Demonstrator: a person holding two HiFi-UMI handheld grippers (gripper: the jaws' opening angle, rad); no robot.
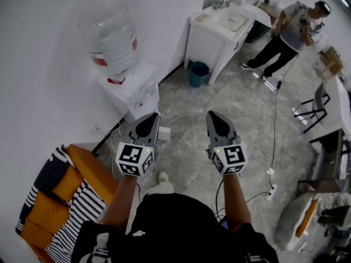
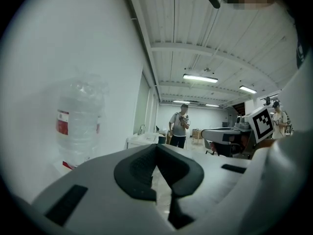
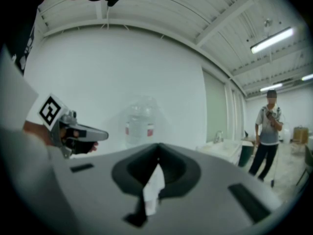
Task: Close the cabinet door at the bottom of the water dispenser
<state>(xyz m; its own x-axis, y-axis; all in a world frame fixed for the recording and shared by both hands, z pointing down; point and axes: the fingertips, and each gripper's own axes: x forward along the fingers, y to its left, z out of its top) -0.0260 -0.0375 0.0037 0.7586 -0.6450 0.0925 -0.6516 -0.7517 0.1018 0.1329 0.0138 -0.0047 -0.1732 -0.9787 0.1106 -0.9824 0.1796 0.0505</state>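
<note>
Ahead-left of the left gripper (image 1: 147,123), well apart: white box-shaped water dispenser (image 1: 131,92) topped by a clear plastic bottle (image 1: 109,37); its bottom cabinet door is hidden. The left gripper and right gripper (image 1: 217,123) are both pressed together, empty. Approach and push still to do, I'd judge.

Cables (image 1: 111,131) on floor (image 1: 241,106) beside water dispenser (image 1: 134,89)

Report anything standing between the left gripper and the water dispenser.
Nothing solid stands between the left gripper and the water dispenser. Only white cables and a small white box lie on the floor by its base.
</note>
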